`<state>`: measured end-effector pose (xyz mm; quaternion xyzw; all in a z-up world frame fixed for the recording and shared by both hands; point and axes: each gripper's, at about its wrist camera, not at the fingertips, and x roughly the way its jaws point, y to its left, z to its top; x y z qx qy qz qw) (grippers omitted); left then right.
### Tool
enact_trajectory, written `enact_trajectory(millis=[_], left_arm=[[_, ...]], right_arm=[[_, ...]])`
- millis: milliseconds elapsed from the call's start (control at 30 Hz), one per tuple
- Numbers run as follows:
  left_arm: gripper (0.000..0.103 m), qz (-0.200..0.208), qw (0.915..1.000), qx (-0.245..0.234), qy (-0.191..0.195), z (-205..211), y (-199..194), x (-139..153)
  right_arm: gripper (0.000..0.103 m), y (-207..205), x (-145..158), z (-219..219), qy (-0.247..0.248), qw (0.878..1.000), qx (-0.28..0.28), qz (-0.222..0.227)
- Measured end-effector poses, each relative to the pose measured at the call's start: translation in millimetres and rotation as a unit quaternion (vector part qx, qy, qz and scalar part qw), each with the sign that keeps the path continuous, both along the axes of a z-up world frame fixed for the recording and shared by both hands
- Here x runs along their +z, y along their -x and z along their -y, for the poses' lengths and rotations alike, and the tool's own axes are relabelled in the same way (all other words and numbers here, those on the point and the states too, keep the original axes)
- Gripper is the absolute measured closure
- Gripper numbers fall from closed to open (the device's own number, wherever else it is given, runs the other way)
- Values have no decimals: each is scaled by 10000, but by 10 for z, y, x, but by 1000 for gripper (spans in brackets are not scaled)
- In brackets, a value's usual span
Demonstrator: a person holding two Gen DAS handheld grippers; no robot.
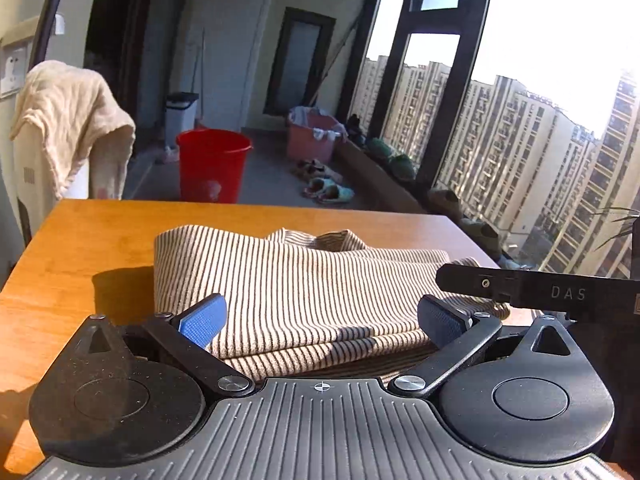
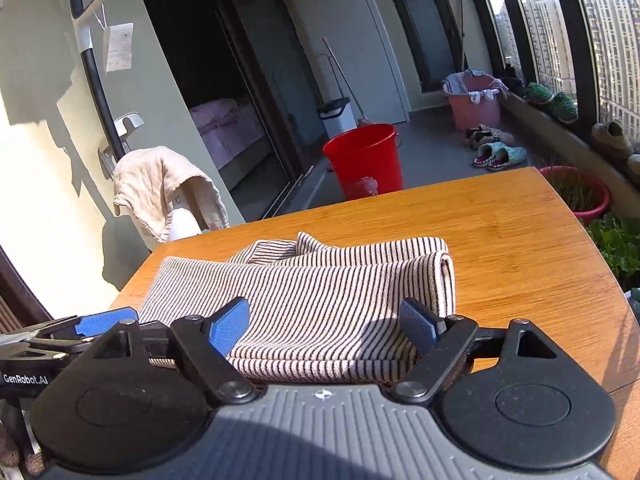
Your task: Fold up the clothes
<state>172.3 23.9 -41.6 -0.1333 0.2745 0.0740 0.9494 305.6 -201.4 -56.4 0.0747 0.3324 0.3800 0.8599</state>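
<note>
A folded striped garment (image 1: 304, 292) lies crosswise on the wooden table (image 1: 88, 240), its long axis running left to right just ahead of the left gripper (image 1: 320, 320) and the right gripper (image 2: 328, 324), both spread wide and holding nothing.

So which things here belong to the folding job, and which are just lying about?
Job:
- striped garment, folded on the table
- left gripper, open
- right gripper, open

Lying about:
- red bucket
- pink basket
- slippers
- beige cloth
- white bin
- red plant pot
</note>
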Motion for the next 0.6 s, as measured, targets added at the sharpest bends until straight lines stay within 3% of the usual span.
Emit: enact_trajectory(millis=[100, 200, 233, 300, 333, 367, 533, 600], left_arm=[[0, -44, 10000, -82, 20, -58, -27, -133], [0, -83, 9999, -137, -16, -81, -47, -225], [0, -105, 9998, -128, -67, -65, -54, -227], [0, -151, 9997, -110, -169, -32, -68, -231], [0, -173, 9996, -102, -220, -16, -75, -233], [0, -167, 9996, -103, -221, -3, -21, -236], [0, -156, 9996, -109, -216, -2, -5, -238], [0, -135, 9997, -115, -180, -9, 6, -238]], right_arm=[[19, -103, -58, 68, -137, 9995, 65, -283], [19, -140, -37, 36, 31, 9997, 138, -200], [24, -140, -13, 6, 128, 9997, 126, -151], [45, -130, 106, -67, 324, 9994, 99, 81], [62, -141, 183, -104, 363, 9990, 130, 232], [70, -151, 260, -141, 402, 9983, 161, 384], [71, -431, 437, -539, 790, 9935, 446, 688], [64, -553, 400, -744, 954, 9916, 571, 657]])
